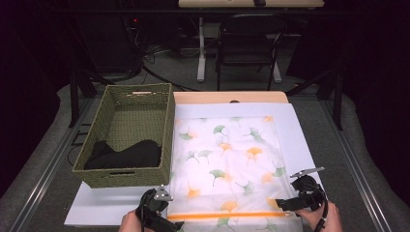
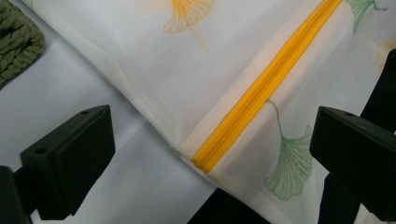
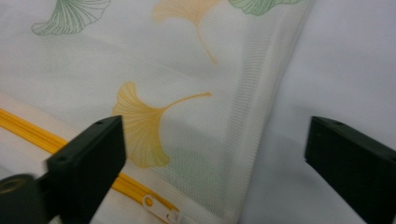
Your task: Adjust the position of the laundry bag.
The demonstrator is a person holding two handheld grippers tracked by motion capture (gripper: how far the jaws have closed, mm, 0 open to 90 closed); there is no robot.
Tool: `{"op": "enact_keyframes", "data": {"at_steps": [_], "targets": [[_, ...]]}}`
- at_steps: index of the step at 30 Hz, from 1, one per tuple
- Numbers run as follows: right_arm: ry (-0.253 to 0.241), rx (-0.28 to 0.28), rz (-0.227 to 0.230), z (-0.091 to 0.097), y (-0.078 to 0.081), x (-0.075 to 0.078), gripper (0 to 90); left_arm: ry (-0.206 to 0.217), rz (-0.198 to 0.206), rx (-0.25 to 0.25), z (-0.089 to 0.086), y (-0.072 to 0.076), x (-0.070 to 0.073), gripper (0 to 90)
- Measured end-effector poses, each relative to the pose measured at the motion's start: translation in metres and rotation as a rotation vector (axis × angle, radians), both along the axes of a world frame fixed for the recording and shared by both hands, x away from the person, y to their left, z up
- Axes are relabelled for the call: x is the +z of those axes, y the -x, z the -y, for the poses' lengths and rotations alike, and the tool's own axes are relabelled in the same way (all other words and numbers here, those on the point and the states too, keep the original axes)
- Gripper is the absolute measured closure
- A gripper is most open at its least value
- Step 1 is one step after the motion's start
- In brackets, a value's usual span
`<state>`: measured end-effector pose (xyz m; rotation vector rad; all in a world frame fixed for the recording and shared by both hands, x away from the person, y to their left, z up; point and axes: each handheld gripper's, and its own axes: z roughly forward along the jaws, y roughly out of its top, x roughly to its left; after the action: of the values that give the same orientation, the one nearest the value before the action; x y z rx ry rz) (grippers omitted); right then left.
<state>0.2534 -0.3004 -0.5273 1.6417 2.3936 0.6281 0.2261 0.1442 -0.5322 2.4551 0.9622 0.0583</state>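
A white mesh bag [image 1: 227,154] printed with green and orange ginkgo leaves lies flat on a white board [image 1: 106,205]. Its orange zipper [image 1: 217,215] runs along the near edge. My left gripper [image 1: 171,217] is at the bag's near left corner. In the left gripper view its jaws stand open [image 2: 210,121] over the zipper's end [image 2: 261,88], gripping nothing. My right gripper [image 1: 285,205] is at the near right corner. Its jaws are open [image 3: 215,130] astride the bag's side seam [image 3: 254,107], with the zipper pull [image 3: 161,210] just below.
A green woven basket [image 1: 125,179] stands left of the bag, touching the board, with a dark cloth [image 1: 125,154] inside; its corner [image 2: 16,44] shows in the left gripper view. A black chair [image 1: 249,43] and a desk leg [image 1: 200,48] stand beyond the table's far edge.
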Motion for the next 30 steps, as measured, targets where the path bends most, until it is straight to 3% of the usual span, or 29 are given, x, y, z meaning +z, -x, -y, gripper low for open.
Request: {"op": "enact_keyframes", "data": {"at_steps": [2, 5, 10, 11, 17, 25, 30], "targets": [[0.002, -0.006, -0.003, 0.0014, 0.0000, -0.0002, 16.9, 0.000, 0.003, 0.003, -0.0010, -0.0004, -0.0004, 17.0], [0.012, -0.026, -0.009, 0.0016, -0.0002, -0.0019, 26.4, -0.011, 0.006, 0.000, -0.0007, -0.0004, -0.0019, 28.9], [0.033, -0.034, 0.002, 0.0020, -0.0001, -0.0017, 39.8, -0.056, 0.015, -0.003, 0.0038, 0.0011, -0.0059, 35.1], [0.039, -0.039, -0.002, 0.0014, 0.0000, -0.0025, 43.2, -0.076, 0.047, -0.004, 0.0043, 0.0019, -0.0058, 38.2], [0.095, -0.030, 0.012, -0.0026, 0.0004, -0.0042, 58.0, -0.066, 0.064, 0.002, 0.0025, 0.0009, -0.0062, 49.0], [0.090, -0.022, 0.014, -0.0052, 0.0014, -0.0034, 80.8, -0.039, 0.053, -0.017, 0.0019, -0.0014, -0.0055, 65.7], [0.082, -0.019, 0.018, -0.0047, 0.0004, -0.0038, 87.5, -0.024, 0.050, -0.009, 0.0016, -0.0037, -0.0058, 75.4]]}}
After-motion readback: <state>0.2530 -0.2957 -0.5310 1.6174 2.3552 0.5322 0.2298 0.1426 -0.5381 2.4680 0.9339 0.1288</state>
